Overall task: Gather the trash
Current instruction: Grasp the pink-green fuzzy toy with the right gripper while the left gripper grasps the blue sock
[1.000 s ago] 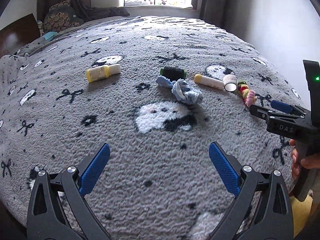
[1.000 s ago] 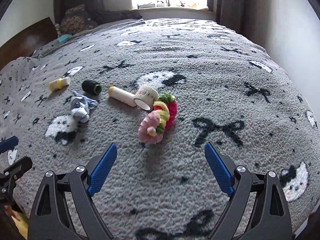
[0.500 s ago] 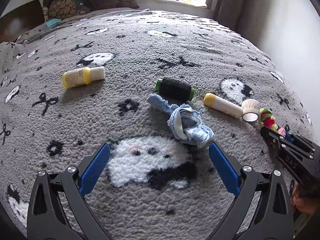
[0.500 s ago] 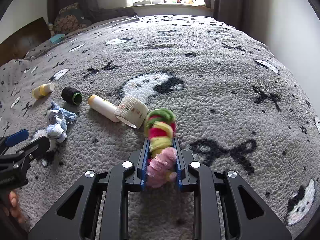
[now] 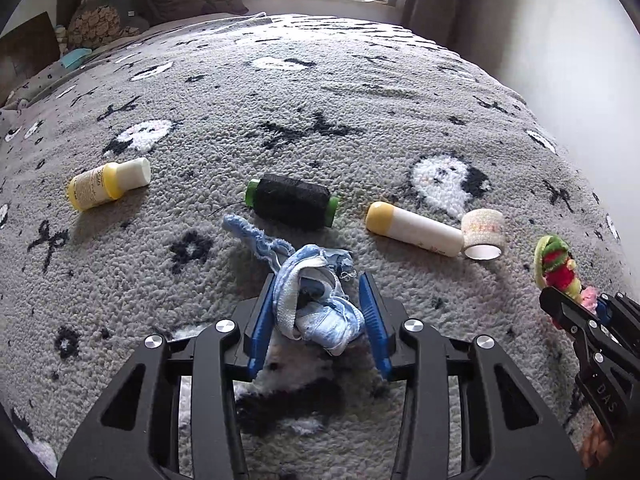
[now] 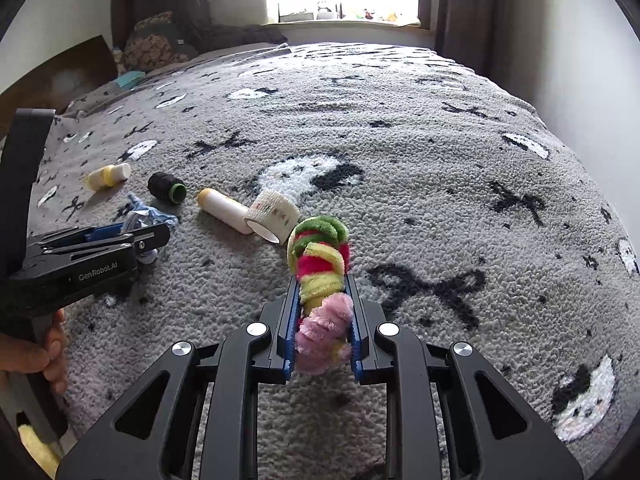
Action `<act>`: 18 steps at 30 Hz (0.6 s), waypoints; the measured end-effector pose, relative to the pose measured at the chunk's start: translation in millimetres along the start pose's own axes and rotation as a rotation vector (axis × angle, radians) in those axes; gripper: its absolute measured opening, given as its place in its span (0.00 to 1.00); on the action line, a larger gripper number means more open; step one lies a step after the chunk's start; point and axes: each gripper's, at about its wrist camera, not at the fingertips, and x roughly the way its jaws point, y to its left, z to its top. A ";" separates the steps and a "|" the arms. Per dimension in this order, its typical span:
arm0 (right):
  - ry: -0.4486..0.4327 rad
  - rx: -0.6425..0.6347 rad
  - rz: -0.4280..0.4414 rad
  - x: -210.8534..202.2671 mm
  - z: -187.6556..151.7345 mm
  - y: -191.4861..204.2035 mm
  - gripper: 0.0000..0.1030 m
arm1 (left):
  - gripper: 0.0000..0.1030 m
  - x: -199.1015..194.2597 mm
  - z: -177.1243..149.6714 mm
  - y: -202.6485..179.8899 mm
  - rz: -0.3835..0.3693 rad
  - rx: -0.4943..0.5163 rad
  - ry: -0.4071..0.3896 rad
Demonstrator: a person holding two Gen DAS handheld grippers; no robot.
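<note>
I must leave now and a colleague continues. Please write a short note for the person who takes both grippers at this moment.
Left gripper: shut on the blue cloth scrap, low over the grey blanket.
Right gripper: shut on the fuzzy chenille bundle.
Done: both pieces gripped; no bin is in view, so nothing is dropped off yet.
Left on the blanket: yellow bottle, black thread spool, white tube with a yellow cap and the tape roll touching its end.
</note>
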 end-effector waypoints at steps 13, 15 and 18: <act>-0.086 -0.111 0.066 -59.3 -28.2 36.5 0.21 | 0.03 -94.5 -49.5 17.5 -0.017 0.127 -0.080; -0.101 -0.127 0.087 -72.3 -37.2 44.7 0.21 | 0.03 -109.5 -60.0 20.8 -0.024 0.136 -0.089; -0.129 -0.166 0.113 -95.9 -51.6 59.1 0.21 | 0.02 -135.7 -77.5 24.1 -0.027 0.156 -0.113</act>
